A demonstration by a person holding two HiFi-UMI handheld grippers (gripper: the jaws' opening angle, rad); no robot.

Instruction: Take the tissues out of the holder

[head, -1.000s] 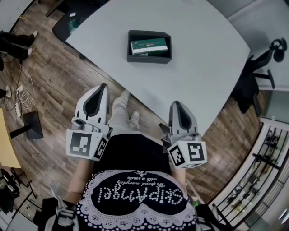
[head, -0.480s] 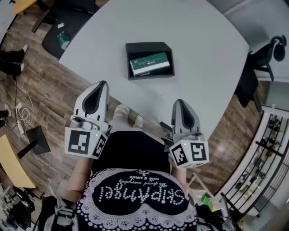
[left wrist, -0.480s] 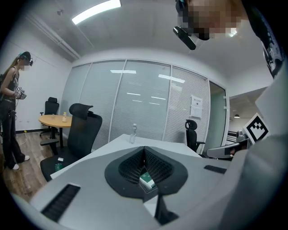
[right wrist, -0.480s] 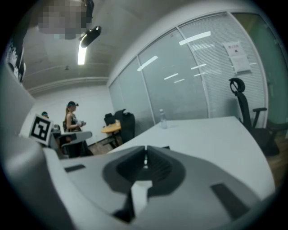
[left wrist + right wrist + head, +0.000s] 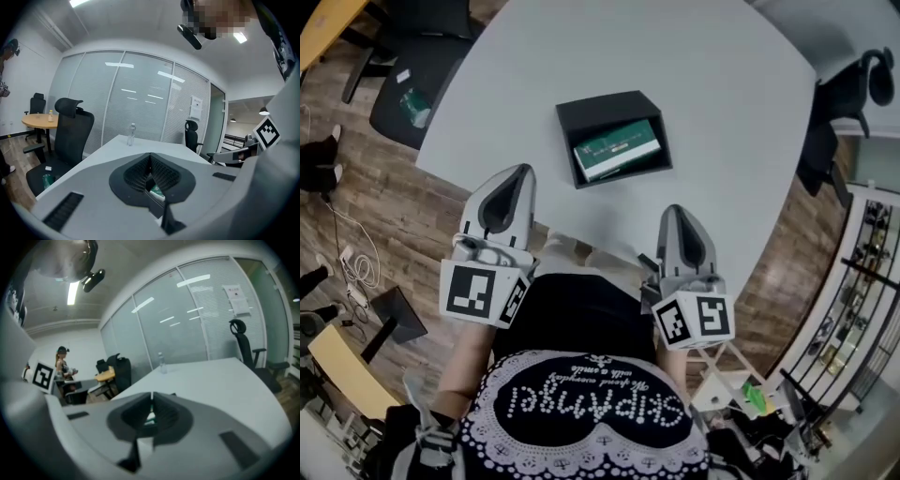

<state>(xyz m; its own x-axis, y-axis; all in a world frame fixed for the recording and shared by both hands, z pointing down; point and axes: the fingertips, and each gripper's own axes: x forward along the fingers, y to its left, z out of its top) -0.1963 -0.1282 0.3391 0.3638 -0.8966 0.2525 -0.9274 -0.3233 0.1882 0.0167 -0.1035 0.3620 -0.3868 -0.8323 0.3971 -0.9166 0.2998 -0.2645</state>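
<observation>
Pale grey worktop (image 5: 722, 112) fills upper centre of head view, rounded corner twd right; surface bare apart from the black holder (image 5: 591, 111), an open box at centre-frame, turned a bit off square. Green tissue pack (image 5: 616, 148) lies inside it, against the nearer wall; not lifted.

Left tool (image 5: 521, 171) at lower left, tip over the worktop's near margin, short of the holder; jaws together, nothing btwn them. Right tool (image 5: 672, 210) at lower centre-right, tip also over the near margin, below the holder's right corner; jaws together too, empty. Both clear of the holder.

Floor (image 5: 384, 216) is wood plank, seen left & far right of frame; black office chair (image 5: 422, 75) upper left; another chair (image 5: 839, 103) at right edge; wire rack (image 5: 853, 309) lower right; cables (image 5: 356, 267) on floor at left.

Left gripper view: clear bottle (image 5: 131, 134) upright at worktop's far end; glass partition (image 5: 140, 93) w/ blinds behind it; round wooden table (image 5: 40, 121) at left.
</observation>
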